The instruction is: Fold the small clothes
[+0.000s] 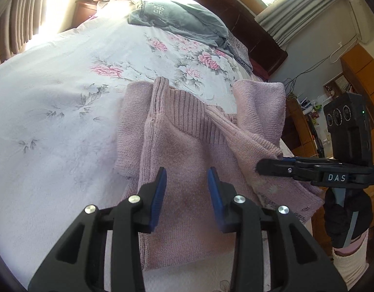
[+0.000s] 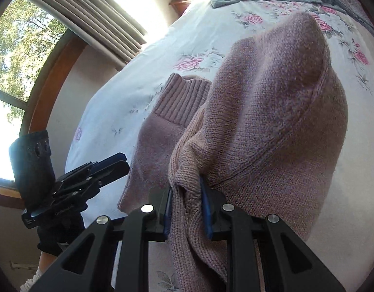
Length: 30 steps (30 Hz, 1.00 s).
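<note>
Left gripper (image 1: pixel 187 177) spread, hovering empty above pink sweater (image 1: pixel 182 170) lying on floral bed sheet (image 1: pixel 53 97). Right gripper (image 2: pixel 185 202) pinching lifted sweater edge, knit draping over blue pads (image 2: pixel 207 209). Grey folded garment (image 1: pixel 177 17) farther up bed.

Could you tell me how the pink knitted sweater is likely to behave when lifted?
The pink knitted sweater is probably floppy: it drapes and bunches where the right hand-held gripper pinches it. Its coarse knit likely grips rather than slips.
</note>
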Each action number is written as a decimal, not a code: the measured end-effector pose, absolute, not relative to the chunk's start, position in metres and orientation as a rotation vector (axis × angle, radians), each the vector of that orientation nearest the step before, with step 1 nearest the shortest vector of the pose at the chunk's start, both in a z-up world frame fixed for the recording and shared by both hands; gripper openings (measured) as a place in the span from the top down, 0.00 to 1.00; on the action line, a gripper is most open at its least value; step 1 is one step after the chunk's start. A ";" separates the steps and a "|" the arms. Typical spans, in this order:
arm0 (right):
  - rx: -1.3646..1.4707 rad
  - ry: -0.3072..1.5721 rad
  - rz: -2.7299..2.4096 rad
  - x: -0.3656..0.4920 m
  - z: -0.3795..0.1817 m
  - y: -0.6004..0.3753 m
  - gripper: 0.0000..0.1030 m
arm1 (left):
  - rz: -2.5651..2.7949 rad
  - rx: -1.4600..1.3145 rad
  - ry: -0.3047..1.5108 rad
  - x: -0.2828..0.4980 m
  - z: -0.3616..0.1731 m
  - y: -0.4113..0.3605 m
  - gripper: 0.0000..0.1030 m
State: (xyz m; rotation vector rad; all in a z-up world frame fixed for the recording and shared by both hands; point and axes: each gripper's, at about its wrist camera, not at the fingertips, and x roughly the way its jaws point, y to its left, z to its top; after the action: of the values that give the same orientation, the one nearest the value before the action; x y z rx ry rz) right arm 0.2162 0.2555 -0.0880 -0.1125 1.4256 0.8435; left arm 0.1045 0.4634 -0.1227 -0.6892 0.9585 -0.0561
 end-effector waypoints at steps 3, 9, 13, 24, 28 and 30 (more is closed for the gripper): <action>-0.120 1.447 0.840 0.214 -0.098 0.262 0.77 | -0.047 -0.703 0.955 0.101 -0.123 0.469 0.67; -0.002 1.539 0.906 0.216 -0.111 0.259 0.69 | -0.051 -0.719 0.960 0.100 -0.124 0.472 0.66; 0.024 1.466 0.951 0.208 -0.085 0.238 0.68 | -0.061 -0.728 0.961 0.099 -0.123 0.473 0.65; -0.491 1.115 0.997 0.085 -0.065 0.210 0.37 | -0.101 -0.751 0.983 0.109 -0.121 0.464 0.60; -0.634 1.062 1.011 0.061 -0.090 0.221 0.34 | -0.119 -0.743 1.009 0.114 -0.120 0.455 0.57; -0.738 1.008 0.973 0.055 -0.104 0.228 0.33 | -0.129 -0.738 1.016 0.116 -0.118 0.451 0.57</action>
State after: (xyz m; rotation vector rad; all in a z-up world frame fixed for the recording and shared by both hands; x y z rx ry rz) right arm 0.0546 0.2283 -0.1038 -0.7385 1.0082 0.9726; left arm 0.1156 0.4508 -0.1184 -0.7376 1.0164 -0.1295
